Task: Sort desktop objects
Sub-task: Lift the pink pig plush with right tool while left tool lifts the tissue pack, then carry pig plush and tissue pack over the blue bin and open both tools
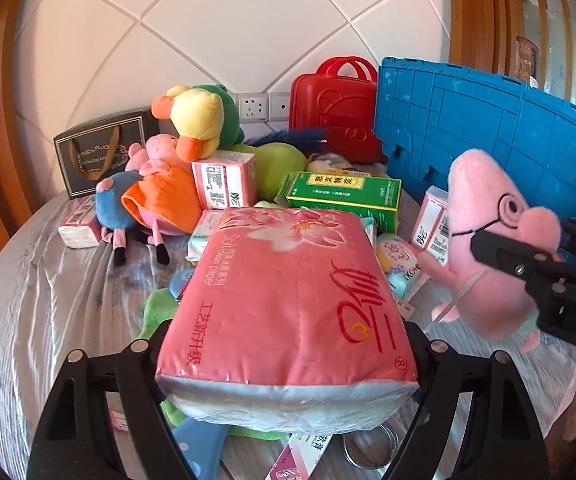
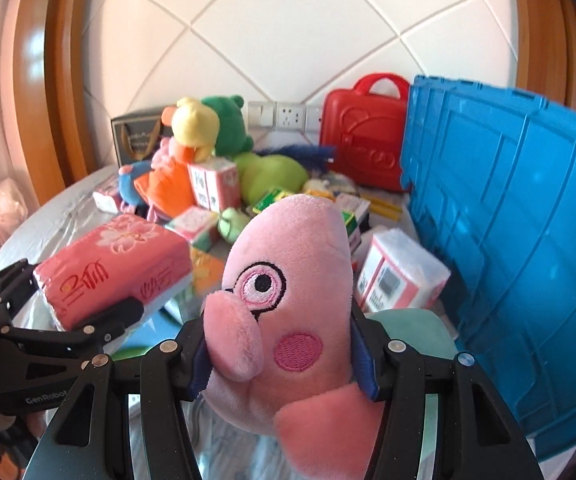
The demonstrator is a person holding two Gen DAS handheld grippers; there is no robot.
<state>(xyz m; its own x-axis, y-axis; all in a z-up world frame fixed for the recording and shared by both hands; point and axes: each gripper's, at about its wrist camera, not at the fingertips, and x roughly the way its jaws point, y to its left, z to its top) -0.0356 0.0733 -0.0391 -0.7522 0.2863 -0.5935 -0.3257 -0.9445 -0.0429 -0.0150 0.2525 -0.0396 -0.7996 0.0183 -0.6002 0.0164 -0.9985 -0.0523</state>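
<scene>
My left gripper (image 1: 288,356) is shut on a big pink tissue pack (image 1: 288,300) with red Chinese print and holds it above the cluttered table. The pack and the left gripper also show in the right wrist view (image 2: 116,268). My right gripper (image 2: 284,356) is shut on a pink pig plush with glasses (image 2: 288,300), its head squeezed between the blue pads (image 2: 361,364). In the left wrist view the same plush (image 1: 487,248) hangs at the right, in the right gripper (image 1: 527,264).
A blue plastic crate (image 2: 507,240) stands on the right, a red toy case (image 2: 361,148) behind it. Plush toys (image 1: 192,120), small tissue packs (image 1: 224,184), a green box (image 1: 347,196) and a black gift bag (image 1: 100,152) crowd the round table (image 1: 48,288).
</scene>
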